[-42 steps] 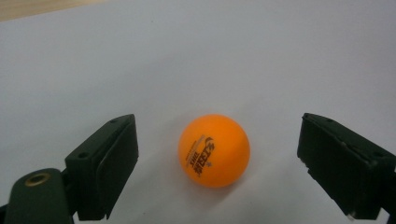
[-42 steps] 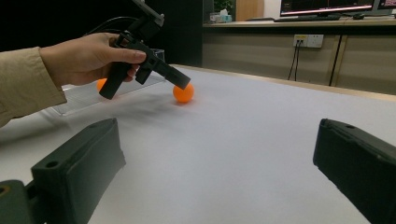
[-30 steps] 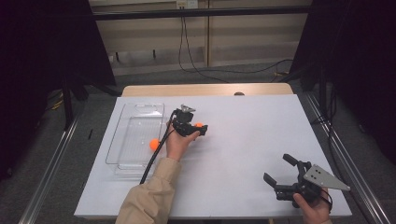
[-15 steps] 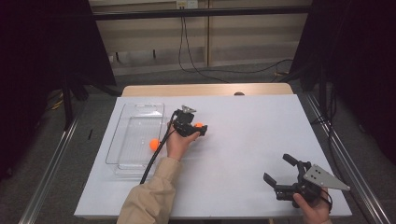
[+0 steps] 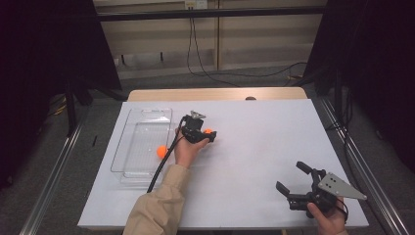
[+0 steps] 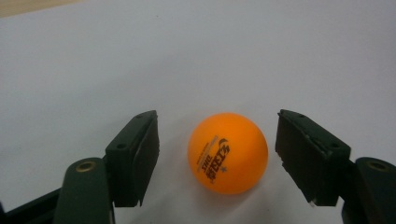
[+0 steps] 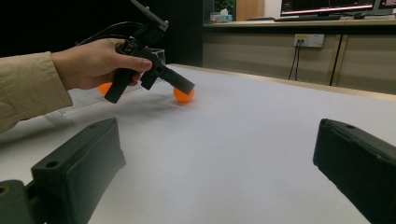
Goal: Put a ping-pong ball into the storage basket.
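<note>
Nearest to us, at the near right corner of the white table (image 5: pixel 254 147), our right gripper (image 5: pixel 293 188) rests low in the hand with its jaws spread wide and nothing between them; from its own view the two black jaws frame bare tabletop. Farther in, left of the table's middle, our left gripper (image 6: pixel 217 154) points down and away from us at the orange ball (image 6: pixel 228 152), which sits on the table just right of the clear tray (image 5: pixel 142 142). Its jaws have just been closing, and the ball lies between them, yet in the left gripper view we see a gap on either side, so the pads do not press on it yet: the gripper is open around the ball. We judge the step in hand to be the grasp of this ball. The next move calls for closing evenly so both pads meet it at once, since a one-sided touch could roll it away, then lifting it, probably toward the tray. Being round, the ball has no long axis and points nowhere; its printed logo faces up toward the left gripper's camera. A second orange ball (image 5: pixel 161 152) already lies inside the tray, near its right wall.
</note>
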`<action>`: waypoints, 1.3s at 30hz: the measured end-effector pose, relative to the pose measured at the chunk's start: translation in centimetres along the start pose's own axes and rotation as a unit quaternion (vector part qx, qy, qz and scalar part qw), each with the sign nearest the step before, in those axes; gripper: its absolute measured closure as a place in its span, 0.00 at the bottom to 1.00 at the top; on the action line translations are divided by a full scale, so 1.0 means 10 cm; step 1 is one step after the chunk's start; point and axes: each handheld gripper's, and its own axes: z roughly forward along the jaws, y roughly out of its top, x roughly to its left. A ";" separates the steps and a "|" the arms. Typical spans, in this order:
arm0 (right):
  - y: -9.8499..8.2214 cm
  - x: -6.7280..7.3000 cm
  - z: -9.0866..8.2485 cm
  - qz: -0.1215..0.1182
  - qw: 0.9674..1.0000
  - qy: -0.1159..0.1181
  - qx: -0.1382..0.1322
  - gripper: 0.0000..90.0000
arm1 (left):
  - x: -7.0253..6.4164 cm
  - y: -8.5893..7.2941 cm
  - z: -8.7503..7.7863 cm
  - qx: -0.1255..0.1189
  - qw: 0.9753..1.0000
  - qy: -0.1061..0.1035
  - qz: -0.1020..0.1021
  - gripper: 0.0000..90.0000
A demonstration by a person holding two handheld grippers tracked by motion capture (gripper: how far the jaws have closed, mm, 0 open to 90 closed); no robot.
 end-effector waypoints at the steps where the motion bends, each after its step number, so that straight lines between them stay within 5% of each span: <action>1: 0.00 0.00 0.00 0.000 1.000 0.000 0.000 0.01 | 0.00 0.00 0.00 0.001 1.000 -0.001 0.001 0.35; 39: 0.00 0.00 0.00 0.000 1.000 0.000 -0.001 0.01 | 0.01 -0.03 0.03 0.018 1.000 -0.004 0.008 0.49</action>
